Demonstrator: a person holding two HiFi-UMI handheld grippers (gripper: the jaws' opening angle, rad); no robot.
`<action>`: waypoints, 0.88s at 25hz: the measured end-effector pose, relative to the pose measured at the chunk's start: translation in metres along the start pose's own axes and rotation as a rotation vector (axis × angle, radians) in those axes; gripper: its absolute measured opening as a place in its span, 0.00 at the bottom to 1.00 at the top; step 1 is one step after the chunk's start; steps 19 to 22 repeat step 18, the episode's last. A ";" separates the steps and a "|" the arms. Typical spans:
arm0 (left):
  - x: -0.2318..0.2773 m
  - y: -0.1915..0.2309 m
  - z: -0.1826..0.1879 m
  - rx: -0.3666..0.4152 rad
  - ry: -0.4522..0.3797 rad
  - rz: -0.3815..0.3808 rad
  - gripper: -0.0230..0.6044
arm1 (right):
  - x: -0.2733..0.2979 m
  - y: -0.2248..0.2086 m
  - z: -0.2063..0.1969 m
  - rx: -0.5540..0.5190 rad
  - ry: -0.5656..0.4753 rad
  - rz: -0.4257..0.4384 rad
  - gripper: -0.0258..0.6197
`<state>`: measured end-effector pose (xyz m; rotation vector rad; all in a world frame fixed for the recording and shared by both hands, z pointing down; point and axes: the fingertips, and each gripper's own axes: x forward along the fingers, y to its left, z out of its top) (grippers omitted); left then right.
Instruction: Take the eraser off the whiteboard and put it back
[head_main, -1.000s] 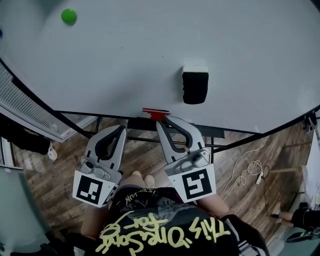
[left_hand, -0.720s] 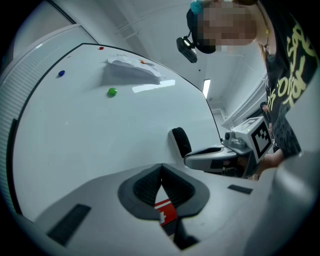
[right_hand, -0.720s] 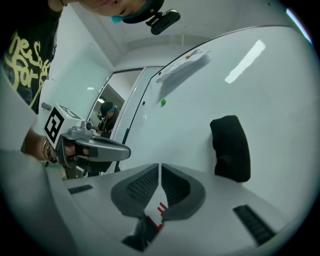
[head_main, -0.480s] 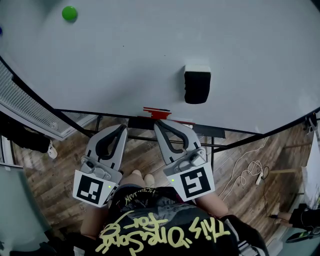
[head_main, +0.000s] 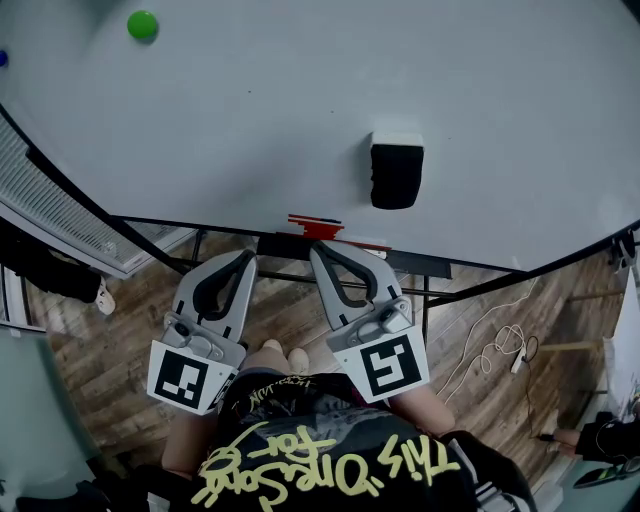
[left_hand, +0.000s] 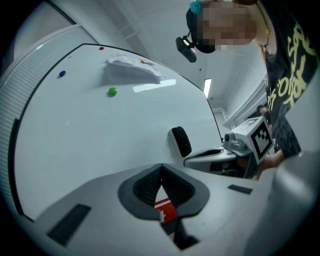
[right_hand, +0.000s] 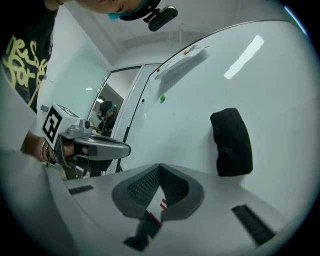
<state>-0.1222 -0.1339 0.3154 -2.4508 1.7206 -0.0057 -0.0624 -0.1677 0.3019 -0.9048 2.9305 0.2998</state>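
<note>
Right gripper (head_main: 322, 246) is pressed together with nothing pinched, its tips just below the whiteboard's lower edge. Left gripper (head_main: 246, 256) sits beside it, closed and empty too. On the whiteboard (head_main: 240, 120) the black eraser (head_main: 396, 172) clings above the right gripper, apart from both. A green magnet (head_main: 142, 24) sits at upper left.

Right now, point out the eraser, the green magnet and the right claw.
eraser (head_main: 396, 180), head view, middle of its black body.
green magnet (head_main: 142, 24), head view, its centre.
right claw (head_main: 322, 250), head view, the tips of its shut jaws.
</note>
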 end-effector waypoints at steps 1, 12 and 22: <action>0.000 0.000 0.001 0.004 -0.002 0.001 0.05 | 0.000 0.000 0.001 -0.001 -0.001 0.000 0.05; 0.001 0.000 -0.001 0.012 0.002 0.001 0.05 | 0.000 -0.001 0.002 -0.004 0.005 0.003 0.05; 0.002 -0.001 0.001 0.008 0.001 -0.002 0.05 | 0.002 0.002 0.002 -0.006 0.004 0.014 0.05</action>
